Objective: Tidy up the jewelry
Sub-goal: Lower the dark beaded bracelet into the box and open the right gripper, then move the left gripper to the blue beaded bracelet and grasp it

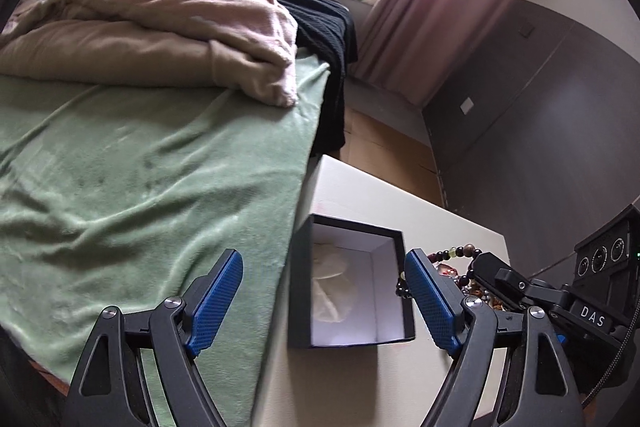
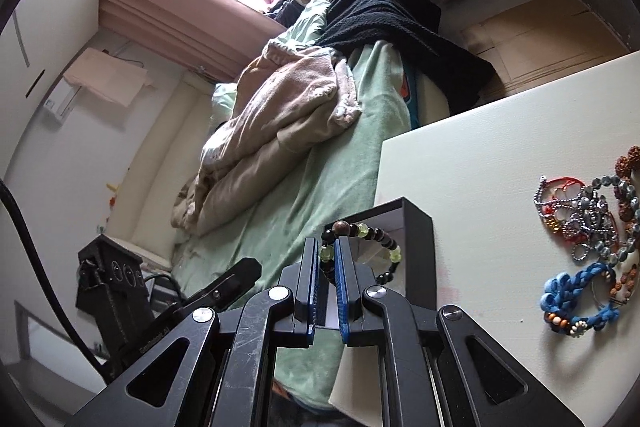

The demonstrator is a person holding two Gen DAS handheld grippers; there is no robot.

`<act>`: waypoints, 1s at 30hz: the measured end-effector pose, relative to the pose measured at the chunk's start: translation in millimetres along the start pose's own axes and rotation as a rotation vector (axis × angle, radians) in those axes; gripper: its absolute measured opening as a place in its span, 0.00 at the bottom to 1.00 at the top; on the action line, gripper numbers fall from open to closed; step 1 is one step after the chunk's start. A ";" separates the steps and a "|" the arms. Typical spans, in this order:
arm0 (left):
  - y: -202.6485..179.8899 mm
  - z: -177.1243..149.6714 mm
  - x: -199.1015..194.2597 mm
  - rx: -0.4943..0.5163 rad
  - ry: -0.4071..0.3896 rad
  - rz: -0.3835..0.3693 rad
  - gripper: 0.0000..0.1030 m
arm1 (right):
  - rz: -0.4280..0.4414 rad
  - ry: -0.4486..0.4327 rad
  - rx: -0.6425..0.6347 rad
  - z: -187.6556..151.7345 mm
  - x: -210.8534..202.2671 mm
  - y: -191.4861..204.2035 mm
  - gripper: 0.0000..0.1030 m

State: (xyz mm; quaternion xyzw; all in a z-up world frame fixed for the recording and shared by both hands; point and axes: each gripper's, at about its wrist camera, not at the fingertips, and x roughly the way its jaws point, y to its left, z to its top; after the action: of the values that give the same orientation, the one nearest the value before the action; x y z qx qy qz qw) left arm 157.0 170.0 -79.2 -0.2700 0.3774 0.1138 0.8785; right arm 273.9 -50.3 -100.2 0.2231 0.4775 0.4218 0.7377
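A beaded bracelet (image 2: 360, 243) of dark, brown and pale green beads hangs pinched in the right tongs (image 2: 329, 259), just above the open black box (image 1: 352, 283). The box is white inside, with pale cloth at its bottom. More bracelets (image 2: 588, 223), including a blue braided one (image 2: 576, 297), lie heaped on the table (image 2: 480, 155).

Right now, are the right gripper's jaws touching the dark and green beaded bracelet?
Touching. The right wrist view shows the right gripper with its blue jaws closed on the dark and green beaded bracelet, a strand pinched between them, above the open black box.
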 end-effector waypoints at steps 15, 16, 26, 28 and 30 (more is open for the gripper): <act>25.9 2.2 -23.0 -0.043 -0.021 0.026 0.81 | -0.089 0.114 0.014 -9.0 74.2 8.9 0.12; 25.9 2.4 -24.4 -0.043 -0.023 0.028 0.81 | -0.099 0.127 0.034 -9.5 79.5 5.9 0.28; 7.4 -2.5 -18.5 -0.013 -0.013 0.015 0.81 | -0.096 0.053 0.101 0.1 38.0 -9.5 0.62; -2.2 -4.8 -13.0 0.001 -0.002 0.006 0.81 | -0.115 0.032 0.096 2.7 23.1 -13.9 0.62; -14.7 -7.6 -7.1 0.021 0.009 -0.006 0.81 | -0.127 0.013 0.099 5.1 6.6 -20.9 0.62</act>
State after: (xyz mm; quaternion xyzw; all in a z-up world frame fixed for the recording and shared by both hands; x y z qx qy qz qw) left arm 153.5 153.6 -72.7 -0.2625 0.3817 0.1059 0.8799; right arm 288.3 -55.8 -116.6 0.2261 0.5157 0.3513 0.7480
